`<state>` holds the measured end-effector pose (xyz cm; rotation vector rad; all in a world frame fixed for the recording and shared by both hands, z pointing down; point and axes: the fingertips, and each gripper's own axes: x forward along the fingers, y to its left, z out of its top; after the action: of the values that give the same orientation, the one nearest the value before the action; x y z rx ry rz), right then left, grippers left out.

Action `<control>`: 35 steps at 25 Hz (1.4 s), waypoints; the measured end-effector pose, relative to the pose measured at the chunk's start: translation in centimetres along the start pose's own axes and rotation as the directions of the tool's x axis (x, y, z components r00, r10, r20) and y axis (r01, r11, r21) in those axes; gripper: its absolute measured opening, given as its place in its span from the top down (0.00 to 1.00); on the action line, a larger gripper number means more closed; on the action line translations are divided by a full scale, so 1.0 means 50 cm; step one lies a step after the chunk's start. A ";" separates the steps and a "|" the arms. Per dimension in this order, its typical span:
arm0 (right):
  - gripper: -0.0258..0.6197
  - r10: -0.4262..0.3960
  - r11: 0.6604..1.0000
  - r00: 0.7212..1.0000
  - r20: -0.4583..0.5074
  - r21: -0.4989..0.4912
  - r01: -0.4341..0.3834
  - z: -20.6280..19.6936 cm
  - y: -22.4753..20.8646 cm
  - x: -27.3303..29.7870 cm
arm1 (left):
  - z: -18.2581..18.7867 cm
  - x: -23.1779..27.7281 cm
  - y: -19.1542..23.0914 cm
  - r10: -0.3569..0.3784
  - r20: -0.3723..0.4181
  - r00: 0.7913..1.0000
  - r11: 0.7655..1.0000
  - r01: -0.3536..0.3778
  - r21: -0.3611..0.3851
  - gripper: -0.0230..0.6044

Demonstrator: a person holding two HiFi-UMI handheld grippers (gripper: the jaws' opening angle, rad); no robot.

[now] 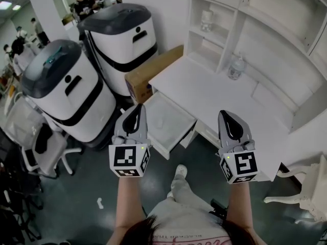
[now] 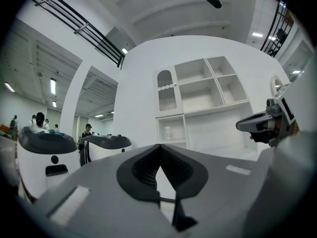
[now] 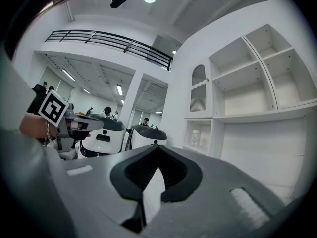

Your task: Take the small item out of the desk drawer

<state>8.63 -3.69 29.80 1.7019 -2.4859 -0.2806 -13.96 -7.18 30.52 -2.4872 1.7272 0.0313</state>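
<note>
The white desk [image 1: 214,93] has one drawer [image 1: 168,120] pulled open at its front left corner. The drawer's inside looks pale and I cannot make out a small item in it. My left gripper [image 1: 135,111] hovers just left of the open drawer, shut and empty. My right gripper [image 1: 227,117] hangs over the desk's front edge, to the right of the drawer, also shut and empty. In the left gripper view the jaws [image 2: 159,148] meet at their tips and point level at the desk's shelf unit [image 2: 198,93]. The right gripper view shows its jaws [image 3: 157,150] the same way.
Two large white-and-black machines [image 1: 66,86] [image 1: 125,40] stand left of the desk, with a cardboard box [image 1: 153,73] wedged against it. A water bottle [image 1: 236,66] stands on the desktop and a jar [image 1: 206,20] on a shelf. Chairs [image 1: 36,142] [image 1: 306,188] flank me. People stand far back.
</note>
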 end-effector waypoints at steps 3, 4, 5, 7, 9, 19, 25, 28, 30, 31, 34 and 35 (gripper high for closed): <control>0.96 0.008 1.000 1.000 -0.009 -0.004 -0.008 -0.012 -0.016 0.037 | -0.007 0.038 0.012 0.013 -0.003 1.000 1.000 -0.013 -0.001 0.95; 0.96 0.010 1.000 1.000 -0.010 -0.003 -0.010 -0.015 -0.024 0.052 | -0.007 0.053 0.015 0.014 0.001 1.000 1.000 -0.014 -0.005 0.95; 0.96 0.010 1.000 1.000 -0.010 -0.002 -0.010 -0.018 -0.033 0.067 | -0.008 0.070 0.017 0.014 0.004 1.000 1.000 -0.014 -0.009 0.95; 0.96 0.012 1.000 1.000 -0.008 0.003 -0.012 -0.022 -0.049 0.099 | -0.012 0.103 0.024 0.015 0.000 1.000 1.000 -0.015 -0.012 0.95; 0.96 0.017 1.000 1.000 -0.004 0.011 -0.017 -0.023 -0.062 0.132 | -0.018 0.135 0.034 0.019 -0.014 1.000 1.000 -0.019 -0.013 0.95; 0.96 0.037 0.999 0.999 0.028 0.038 -0.038 -0.010 -0.151 0.282 | -0.014 0.294 0.060 0.004 -0.038 0.999 1.000 -0.005 -0.014 0.89; 0.96 0.057 0.998 0.997 0.048 0.039 -0.059 -0.007 -0.190 0.356 | -0.006 0.364 0.068 -0.002 -0.025 1.000 1.000 0.002 0.004 0.82; 0.96 0.072 0.996 0.996 0.054 0.046 -0.075 -0.012 -0.202 0.386 | -0.009 0.395 0.066 -0.015 -0.025 1.000 1.000 0.015 0.008 0.75; 0.96 0.077 0.995 0.996 0.055 0.053 -0.080 -0.017 -0.211 0.403 | -0.012 0.411 0.066 -0.012 -0.028 1.000 1.000 0.013 0.011 0.73; 0.96 0.078 0.995 0.995 0.054 0.056 -0.081 -0.019 -0.215 0.410 | -0.012 0.418 0.068 -0.007 -0.028 1.000 1.000 0.008 0.010 0.71; 0.96 0.087 0.994 0.995 0.048 0.059 -0.090 -0.028 -0.222 0.427 | -0.013 0.430 0.076 0.019 -0.022 1.000 1.000 -0.020 0.000 0.66; 0.96 0.091 0.994 0.995 0.045 0.060 -0.093 -0.031 -0.224 0.432 | -0.015 0.433 0.079 0.026 -0.021 0.999 1.000 -0.026 -0.007 0.64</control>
<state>11.31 -27.87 28.70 1.6139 -2.6213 -0.2354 -10.06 -28.83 29.17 -2.4791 1.7707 0.0138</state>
